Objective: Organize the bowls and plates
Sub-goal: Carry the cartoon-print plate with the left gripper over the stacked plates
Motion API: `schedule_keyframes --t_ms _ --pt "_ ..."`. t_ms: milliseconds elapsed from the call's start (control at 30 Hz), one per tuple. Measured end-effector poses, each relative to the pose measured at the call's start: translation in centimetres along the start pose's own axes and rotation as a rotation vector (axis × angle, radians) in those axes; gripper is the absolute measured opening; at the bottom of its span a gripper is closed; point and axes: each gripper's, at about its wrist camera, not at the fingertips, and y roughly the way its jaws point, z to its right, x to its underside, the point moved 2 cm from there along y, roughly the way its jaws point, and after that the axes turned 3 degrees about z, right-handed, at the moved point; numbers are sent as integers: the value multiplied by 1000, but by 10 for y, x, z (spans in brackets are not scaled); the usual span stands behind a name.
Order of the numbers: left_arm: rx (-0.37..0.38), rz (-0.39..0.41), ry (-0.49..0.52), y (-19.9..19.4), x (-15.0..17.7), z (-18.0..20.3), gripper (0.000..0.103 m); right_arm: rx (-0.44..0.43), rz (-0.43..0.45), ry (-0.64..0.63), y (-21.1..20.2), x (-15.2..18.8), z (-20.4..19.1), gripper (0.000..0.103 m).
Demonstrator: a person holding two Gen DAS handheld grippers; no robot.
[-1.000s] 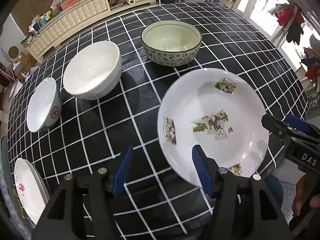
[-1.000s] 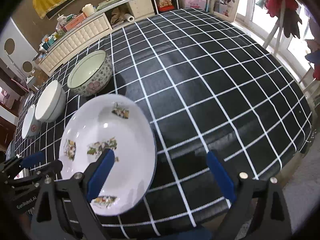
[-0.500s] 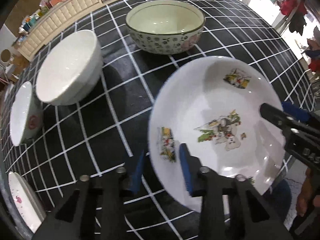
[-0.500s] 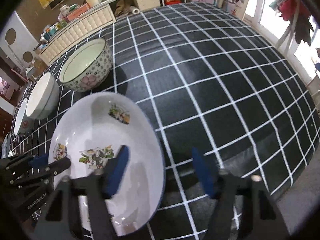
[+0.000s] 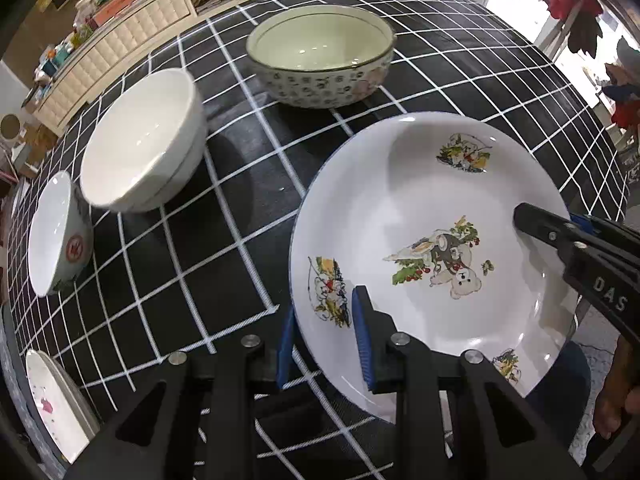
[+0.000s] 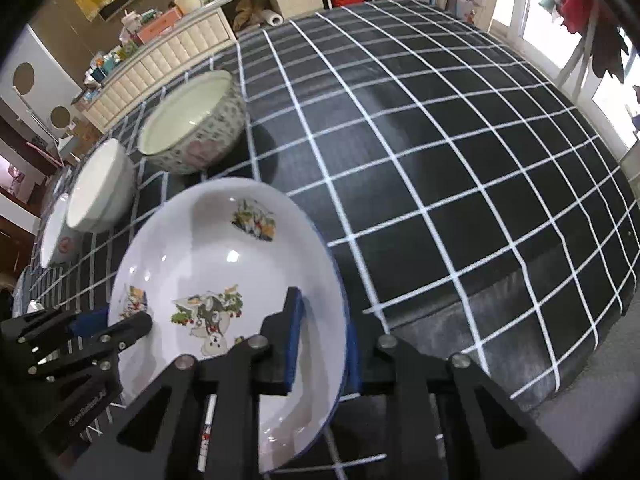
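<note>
A large white plate with cartoon prints (image 5: 424, 216) (image 6: 208, 264) sits at the near edge of the black checked table (image 5: 224, 216). My left gripper (image 5: 324, 340) is shut on its left rim, one pad inside and one outside. My right gripper (image 6: 320, 344) is shut on its right rim; it shows in the left wrist view (image 5: 568, 240) at the plate's right side. Beyond stand a patterned bowl (image 5: 320, 64) (image 6: 192, 128), a plain white bowl (image 5: 140, 160) (image 6: 100, 188) and a small white bowl with a red mark (image 5: 56, 236) (image 6: 56, 236).
Another plate with pink marks (image 5: 52, 404) lies at the near left table edge. A white cabinet with clutter (image 6: 168, 48) stands behind the table. The table's right half (image 6: 440, 160) carries no dishes. Clothes hang by the window (image 5: 576, 12).
Both grippers went from open to shut on the plate's opposite rims. The plate now looks slightly tilted and closer to the cameras.
</note>
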Motion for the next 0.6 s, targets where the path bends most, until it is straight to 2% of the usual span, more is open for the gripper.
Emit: schedule_keyframes --t_ms 167,300,600 --pt "-33 39 -12 -27 10 -17 24 -32 21 -7 -14 3 -17 23" --pt "-54 61 -27 -49 22 -35 23 -59 44 -26 -24 1 -51 21" --pt "-41 83 -129 -72 69 -93 23 -119 51 -64 -25 3 -107 17"
